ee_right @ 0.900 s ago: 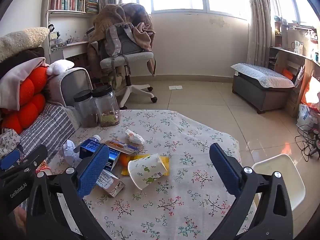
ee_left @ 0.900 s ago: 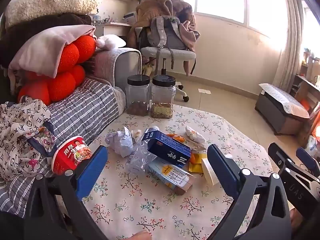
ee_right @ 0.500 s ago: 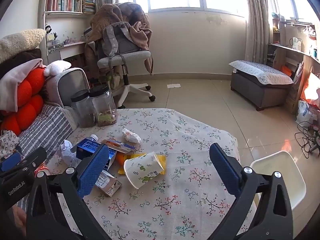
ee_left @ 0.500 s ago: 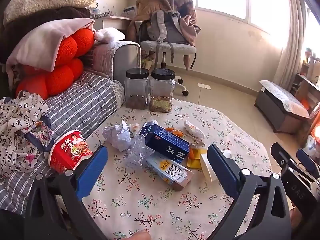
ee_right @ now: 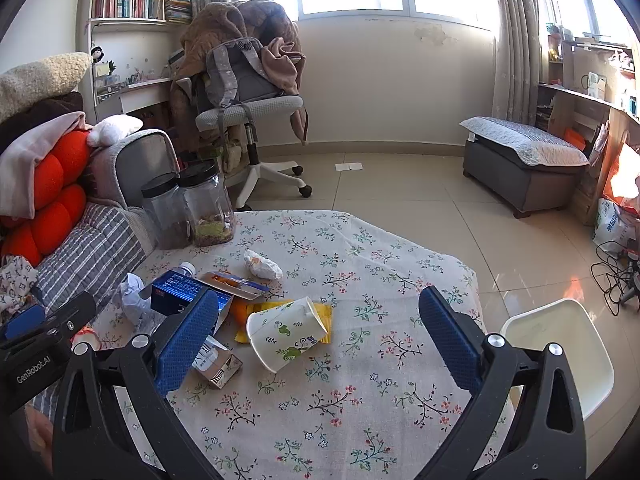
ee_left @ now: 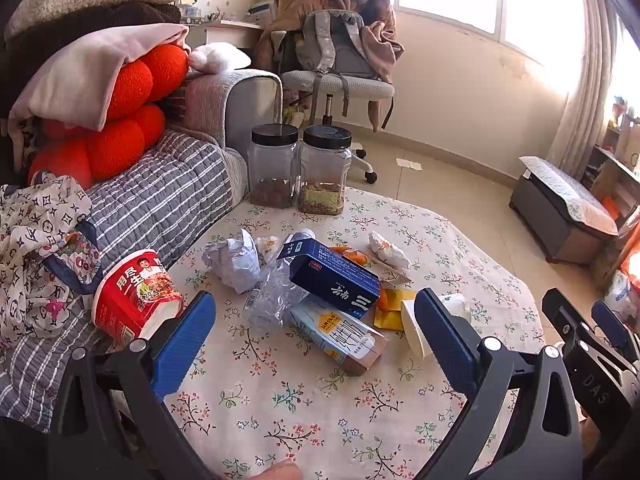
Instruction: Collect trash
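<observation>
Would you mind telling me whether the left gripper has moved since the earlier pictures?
Yes. The left gripper has tilted down and eased forward: the two jars sit lower and larger in its view.

Partly hidden, seen from my claws:

- White bin (ee_right: 560,344): near corner behind my right finger.
- Milk carton (ee_right: 214,362): half covered by my right claw's left finger.
- Paper cup (ee_left: 414,326): body behind my left claw's right finger.
- Noodle tub (ee_left: 134,294): base hidden behind my left finger.
- Carton lettering: too small to read.
</observation>
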{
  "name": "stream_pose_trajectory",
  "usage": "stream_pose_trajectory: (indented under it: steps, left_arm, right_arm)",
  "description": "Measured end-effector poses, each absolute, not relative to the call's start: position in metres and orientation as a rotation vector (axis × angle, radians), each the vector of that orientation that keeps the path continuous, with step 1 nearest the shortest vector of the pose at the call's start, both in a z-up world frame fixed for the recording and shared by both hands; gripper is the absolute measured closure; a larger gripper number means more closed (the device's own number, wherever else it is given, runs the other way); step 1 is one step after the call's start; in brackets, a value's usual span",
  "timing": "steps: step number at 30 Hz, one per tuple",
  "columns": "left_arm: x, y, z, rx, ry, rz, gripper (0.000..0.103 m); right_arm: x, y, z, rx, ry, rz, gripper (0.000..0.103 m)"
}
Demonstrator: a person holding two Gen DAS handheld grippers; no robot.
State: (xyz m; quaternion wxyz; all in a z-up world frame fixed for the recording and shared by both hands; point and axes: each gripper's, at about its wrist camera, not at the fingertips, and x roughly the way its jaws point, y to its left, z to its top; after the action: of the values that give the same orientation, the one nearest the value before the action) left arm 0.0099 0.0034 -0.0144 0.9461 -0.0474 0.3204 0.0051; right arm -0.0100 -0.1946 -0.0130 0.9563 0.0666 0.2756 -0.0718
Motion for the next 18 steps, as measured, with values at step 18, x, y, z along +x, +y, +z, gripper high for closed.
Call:
stream_pose_trajectory:
  steps: [18]
  left_arm:
    - [0.0115, 0.004, -0.0153, -0.095, 0.659, 0.015, 0.006]
  right_arm:
    - [-0.0107, -0.1949, -0.0127, 0.137, 0.559, -0.147, 0.007]
